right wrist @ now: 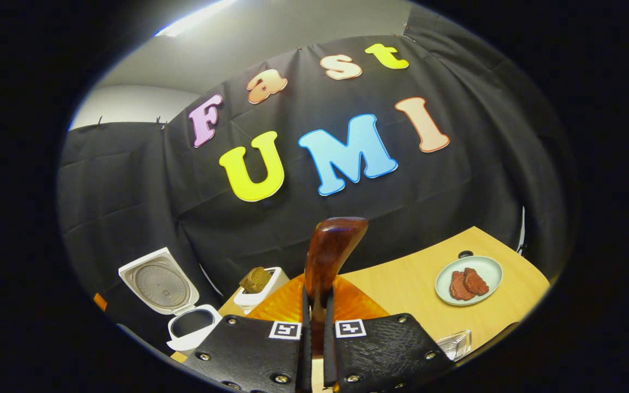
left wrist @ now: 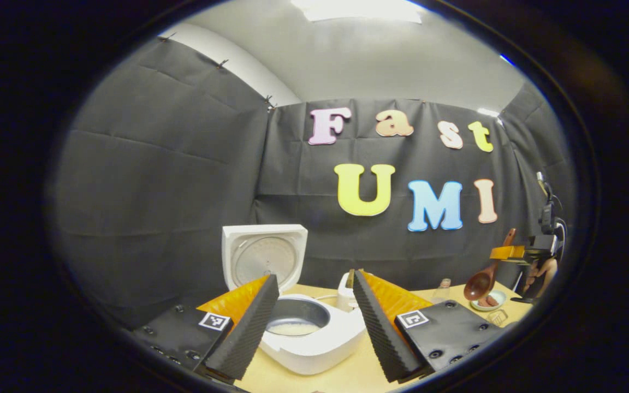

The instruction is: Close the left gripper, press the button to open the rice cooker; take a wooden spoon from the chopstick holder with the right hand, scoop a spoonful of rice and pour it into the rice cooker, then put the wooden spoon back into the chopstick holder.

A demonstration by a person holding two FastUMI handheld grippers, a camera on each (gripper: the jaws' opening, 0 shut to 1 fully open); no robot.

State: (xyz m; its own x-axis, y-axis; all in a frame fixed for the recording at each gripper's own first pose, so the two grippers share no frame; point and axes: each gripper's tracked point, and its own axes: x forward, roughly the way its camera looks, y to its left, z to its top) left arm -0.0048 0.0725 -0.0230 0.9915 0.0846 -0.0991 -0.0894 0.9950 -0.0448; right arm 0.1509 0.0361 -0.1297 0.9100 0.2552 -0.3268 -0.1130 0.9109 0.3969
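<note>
The white rice cooker point(left wrist: 314, 341) stands open with its lid point(left wrist: 264, 256) upright, and a thin layer of rice lies in the pot. My left gripper point(left wrist: 313, 278) is open just in front of it, a finger to each side of the pot, touching nothing. Far right, my right gripper point(left wrist: 511, 252) holds the wooden spoon point(left wrist: 481, 281) in the air with its bowl hanging down. In the right gripper view that gripper point(right wrist: 318, 295) is shut on the spoon's handle point(right wrist: 330, 248), which sticks up past the fingers. The white chopstick holder point(right wrist: 260, 286) stands beside the cooker point(right wrist: 191, 325).
A pale plate with slices of meat point(right wrist: 468, 281) lies on the wooden table point(right wrist: 402, 284) to the right. A small glass dish point(right wrist: 455, 344) sits near the table's front edge. A small bottle point(left wrist: 444, 286) stands behind the left gripper's right finger.
</note>
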